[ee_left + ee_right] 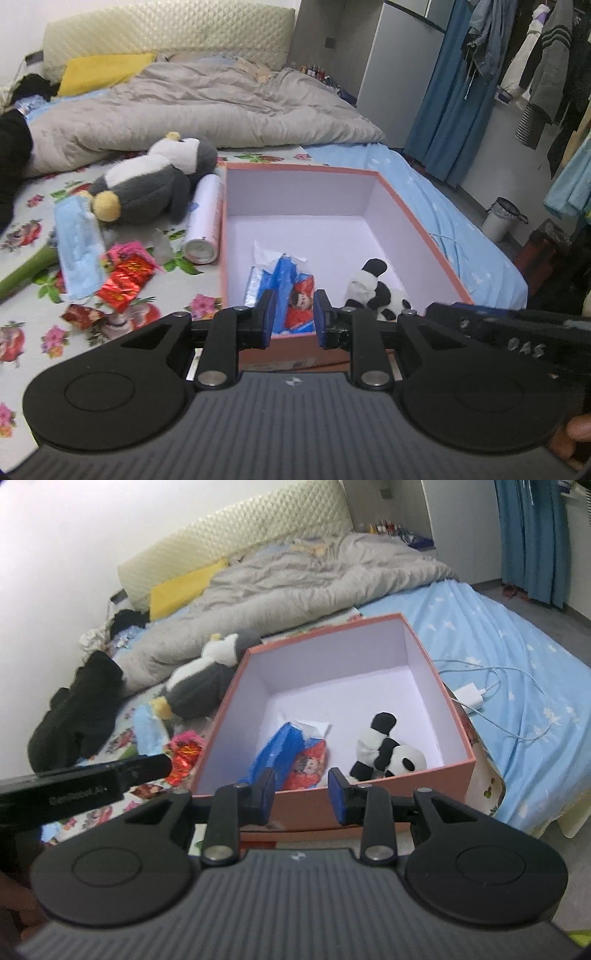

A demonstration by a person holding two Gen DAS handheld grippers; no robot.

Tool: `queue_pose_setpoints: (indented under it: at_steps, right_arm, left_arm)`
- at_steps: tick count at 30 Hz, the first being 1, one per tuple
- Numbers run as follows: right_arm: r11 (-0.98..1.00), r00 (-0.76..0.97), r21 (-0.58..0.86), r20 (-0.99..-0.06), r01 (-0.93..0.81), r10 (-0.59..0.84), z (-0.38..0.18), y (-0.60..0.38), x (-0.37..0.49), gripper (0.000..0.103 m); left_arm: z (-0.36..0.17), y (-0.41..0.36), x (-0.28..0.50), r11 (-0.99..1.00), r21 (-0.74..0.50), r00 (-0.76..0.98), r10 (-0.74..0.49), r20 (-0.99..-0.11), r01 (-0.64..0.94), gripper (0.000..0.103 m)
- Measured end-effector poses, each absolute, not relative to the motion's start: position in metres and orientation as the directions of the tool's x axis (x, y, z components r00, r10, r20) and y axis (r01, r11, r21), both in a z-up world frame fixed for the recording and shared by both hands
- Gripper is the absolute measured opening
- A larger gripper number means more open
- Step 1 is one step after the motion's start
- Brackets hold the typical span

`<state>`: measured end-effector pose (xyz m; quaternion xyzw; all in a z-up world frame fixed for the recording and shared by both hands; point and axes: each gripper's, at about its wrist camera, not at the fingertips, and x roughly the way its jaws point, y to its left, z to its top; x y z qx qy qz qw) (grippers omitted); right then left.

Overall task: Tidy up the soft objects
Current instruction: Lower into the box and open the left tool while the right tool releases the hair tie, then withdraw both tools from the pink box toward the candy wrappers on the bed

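Open pink box sits on the bed, white inside. In the box, near wall side: panda toy lying on its side at right; blue and red snack packets at left, touching each other, apart from the panda.

Outside the box, on the floral sheet to its left: penguin toy lying down; white can on its side, just beside the box wall; stack of blue face masks; red foil wrappers beside the masks.

Left claw: released, nothing between the fingers, hovering at the near rim of the box above the packets.

Right claw: released, holding nothing, at the near rim between packets and panda.

White charger with cable on the blue sheet right of the box
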<state>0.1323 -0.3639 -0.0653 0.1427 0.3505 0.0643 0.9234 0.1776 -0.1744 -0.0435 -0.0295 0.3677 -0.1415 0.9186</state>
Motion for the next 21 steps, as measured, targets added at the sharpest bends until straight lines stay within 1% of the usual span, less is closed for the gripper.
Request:
queue_pose_setpoints:
  at_steps: [9, 10, 13, 21]
  right_arm:
    - [0.954, 0.759, 0.294, -0.608, -0.056, 0.232, -0.057, -0.341, 0.090, 0.036]
    - [0.954, 0.761, 0.293, -0.606, -0.058, 0.233, -0.057, -0.338, 0.085, 0.036]
    - [0.953, 0.766, 0.295, -0.598, -0.065, 0.237, -0.054, -0.331, 0.074, 0.036]
    - [0.951, 0.762, 0.288, -0.589, -0.113, 0.269, -0.055, -0.307, 0.054, 0.036]
  left_arm:
    - [-0.030, -0.148, 0.123, 0.960, -0.156, 0.722, -0.278, -0.634, 0.232, 0.028]
    - [-0.028, -0.145, 0.117, 0.961, -0.155, 0.725, -0.276, -0.631, 0.231, 0.029]
    - [-0.025, -0.137, 0.102, 0.961, -0.156, 0.736, -0.274, -0.619, 0.227, 0.037]
    - [-0.020, -0.118, 0.068, 0.966, -0.153, 0.756, -0.259, -0.601, 0.210, 0.038]
